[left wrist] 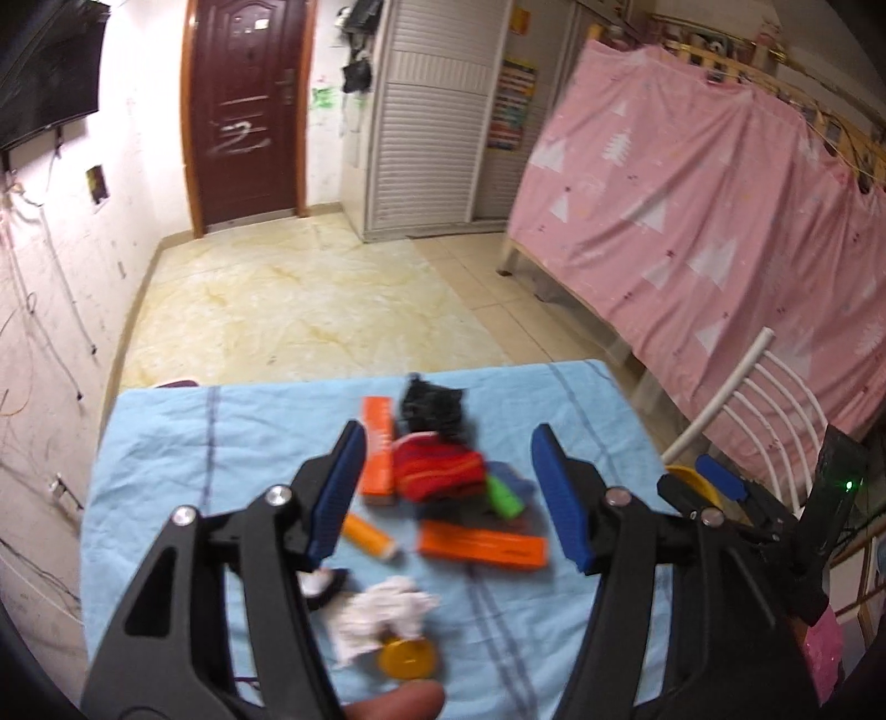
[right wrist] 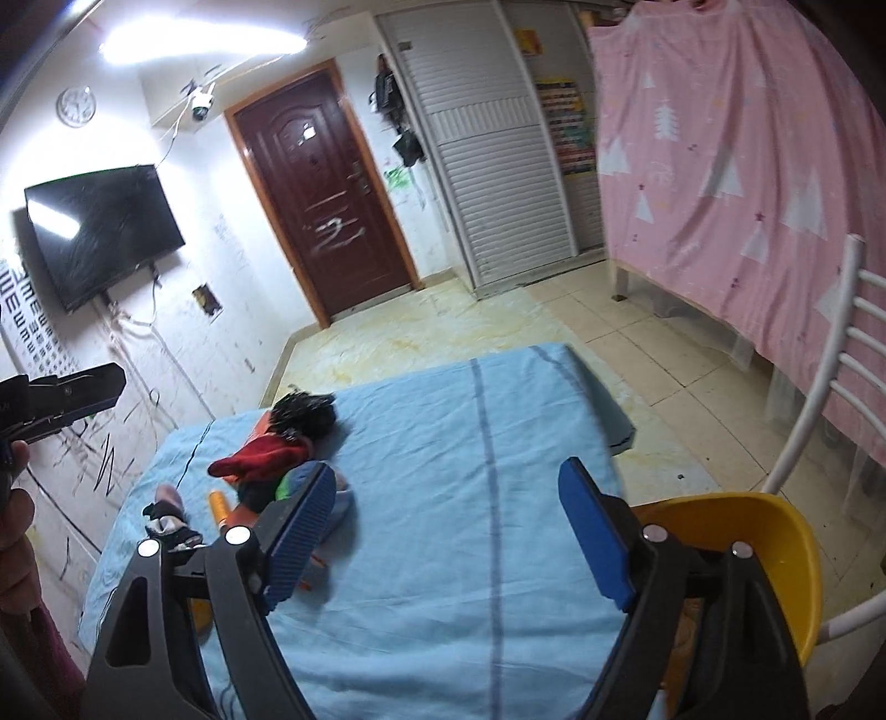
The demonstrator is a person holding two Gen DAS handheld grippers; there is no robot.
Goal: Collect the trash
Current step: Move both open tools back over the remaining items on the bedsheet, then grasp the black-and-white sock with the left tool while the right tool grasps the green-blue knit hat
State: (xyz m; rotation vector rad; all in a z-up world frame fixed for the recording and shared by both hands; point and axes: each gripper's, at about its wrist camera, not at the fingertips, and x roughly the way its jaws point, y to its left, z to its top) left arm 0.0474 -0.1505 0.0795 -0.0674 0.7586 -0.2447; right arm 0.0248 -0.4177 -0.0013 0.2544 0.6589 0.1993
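Left wrist view: left gripper (left wrist: 448,493) gapes wide over the blue cloth (left wrist: 166,471), gripping nothing; white tissue (left wrist: 382,615) and yellow cap (left wrist: 407,656) lie at six o'clock, orange boxes (left wrist: 482,545) farther up. Right gripper (right wrist: 448,531) also stands empty and wide, yellow bin (right wrist: 747,531) at three o'clock.

A harsh ceiling light (right wrist: 205,36) blows out to white glare above my right camera, the room beyond lies dimmer, both fisheye views bend and darken at their edges, and motion blur smears the nearby clutter.
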